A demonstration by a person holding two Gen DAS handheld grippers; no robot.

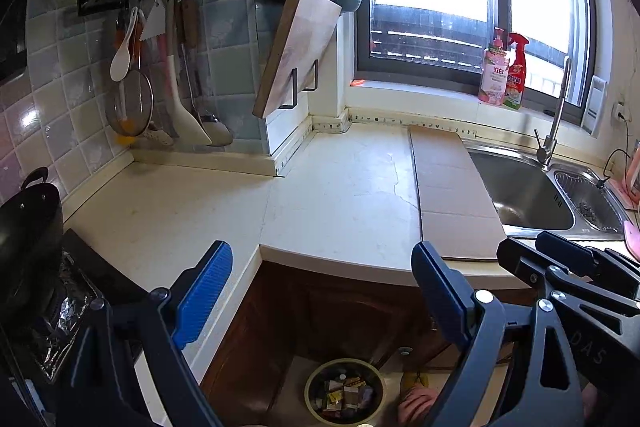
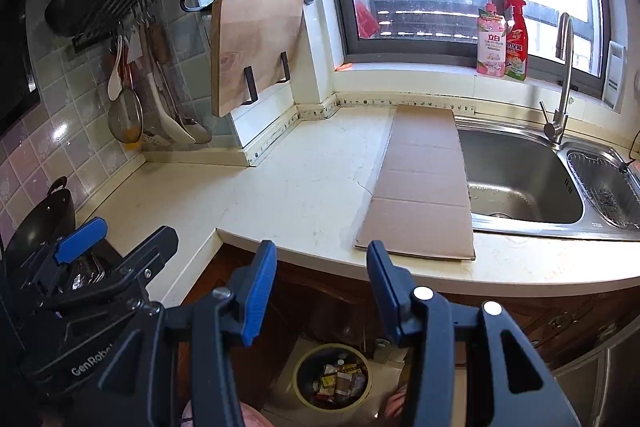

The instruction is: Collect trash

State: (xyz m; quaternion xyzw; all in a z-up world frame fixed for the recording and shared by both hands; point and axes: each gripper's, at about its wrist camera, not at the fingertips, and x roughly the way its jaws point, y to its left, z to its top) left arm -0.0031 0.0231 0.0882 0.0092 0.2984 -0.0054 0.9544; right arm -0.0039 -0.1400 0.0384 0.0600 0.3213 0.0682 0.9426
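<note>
Both grippers hang empty above the front edge of the countertop (image 2: pixel 304 187). The left gripper (image 1: pixel 322 287) has its blue fingers spread wide with nothing between them, and the right gripper (image 2: pixel 322 287) is likewise parted, though less widely. The trash appears already gathered: a round bin (image 2: pixel 334 375) sits on the floor below the counter's lip, in front of the dark wood cabinet (image 1: pixel 340 311), and holds a jumble of small wrappers and packets. The one loose item left on the counter is a flat sheet of cardboard (image 2: pixel 420 183), lying beside the sink (image 2: pixel 520 179) with its right edge touching or slightly overhanging the basin; whether it counts as trash cannot be told. If it is to be taken next, the likely trouble is grip: a thin sheet lying flush offers no edge for the fingers to close on, so a downward approach may only slide it toward the sink or tip it into the basin. Its length could also foul the faucet (image 2: pixel 562 83) when lifted.
</note>
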